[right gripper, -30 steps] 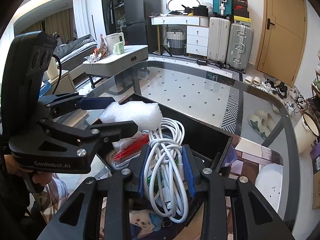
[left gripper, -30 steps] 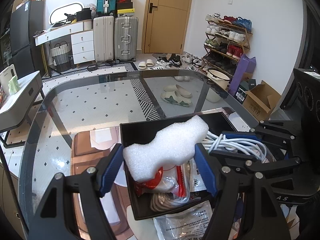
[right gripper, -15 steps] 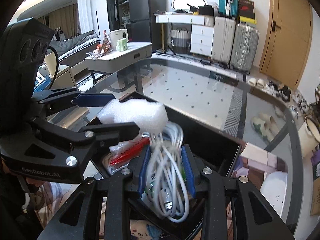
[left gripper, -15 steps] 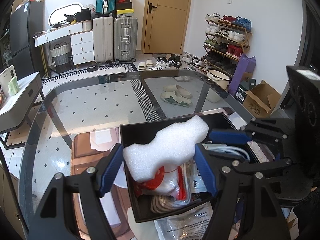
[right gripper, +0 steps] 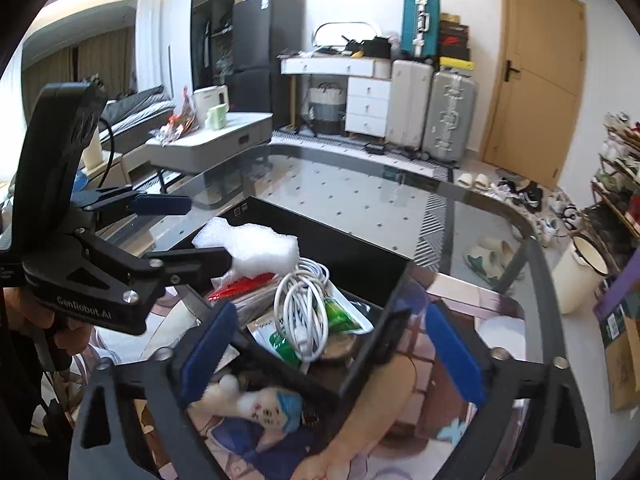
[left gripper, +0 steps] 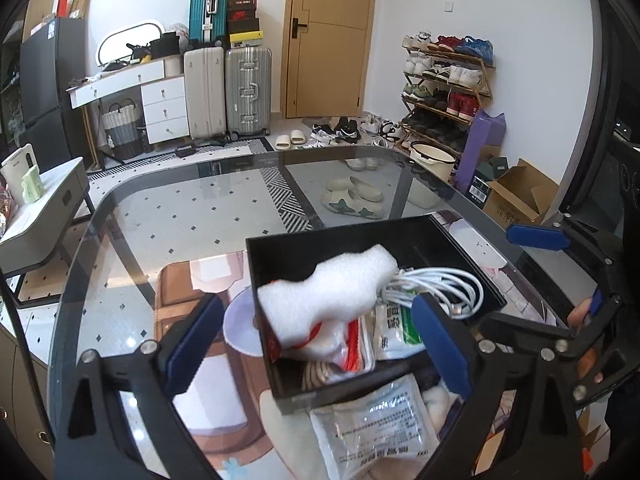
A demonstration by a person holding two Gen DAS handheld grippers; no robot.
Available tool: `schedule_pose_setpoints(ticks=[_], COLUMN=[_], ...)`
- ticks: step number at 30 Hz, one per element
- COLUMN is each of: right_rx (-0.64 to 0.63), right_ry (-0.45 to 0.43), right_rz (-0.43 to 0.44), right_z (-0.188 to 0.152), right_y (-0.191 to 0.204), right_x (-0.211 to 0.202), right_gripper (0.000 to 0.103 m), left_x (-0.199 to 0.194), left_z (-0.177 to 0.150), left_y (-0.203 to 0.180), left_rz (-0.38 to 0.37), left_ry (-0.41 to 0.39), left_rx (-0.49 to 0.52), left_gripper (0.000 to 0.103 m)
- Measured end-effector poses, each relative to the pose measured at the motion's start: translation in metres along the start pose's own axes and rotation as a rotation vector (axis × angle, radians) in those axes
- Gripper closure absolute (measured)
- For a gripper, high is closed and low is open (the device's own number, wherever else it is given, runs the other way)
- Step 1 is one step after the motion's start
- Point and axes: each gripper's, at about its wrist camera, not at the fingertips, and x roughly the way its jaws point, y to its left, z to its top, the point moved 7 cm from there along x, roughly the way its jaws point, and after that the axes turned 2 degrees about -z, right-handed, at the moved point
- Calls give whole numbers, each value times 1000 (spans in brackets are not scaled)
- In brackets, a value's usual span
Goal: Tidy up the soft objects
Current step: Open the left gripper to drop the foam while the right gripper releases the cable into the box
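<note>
A black box (left gripper: 344, 236) (right gripper: 360, 256) sits on the glass table. A white foam piece (left gripper: 332, 288) (right gripper: 260, 246) lies on top of packets inside it. A coiled white cable (left gripper: 444, 284) (right gripper: 304, 304) lies beside the foam in the box. My left gripper (left gripper: 316, 344) is open, its blue pads wide apart on either side of the box's near end. My right gripper (right gripper: 332, 348) is open and empty just above the box's near corner. A small plush doll (right gripper: 264, 404) lies in front of the box.
A clear plastic packet (left gripper: 376, 424) lies on the printed mat before the box. A white plate (left gripper: 240, 328) sits left of the box. The glass table edge (left gripper: 96, 216) curves around; a grey side table (right gripper: 216, 144) stands beyond.
Both grippers have opened. The left let go of the foam, the right let go of the cable; both now rest in the box. Both grippers drew back a little.
</note>
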Motion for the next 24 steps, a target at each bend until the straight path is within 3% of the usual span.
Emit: schedule_pose_setpoints(ticks=[9, 24], right_rx=[86, 87], right_ry=[21, 141], right_rz=[41, 109], right_z=[-28, -71], right_y=[12, 47], right_x=[-11, 2], right_gripper=[1, 0], left_x=[-22, -37], left_z=[-29, -69], left_y=[13, 9], left_rz=[14, 30], left_ry=[2, 39], left_rx=[-44, -67], left_gripper=[6, 6])
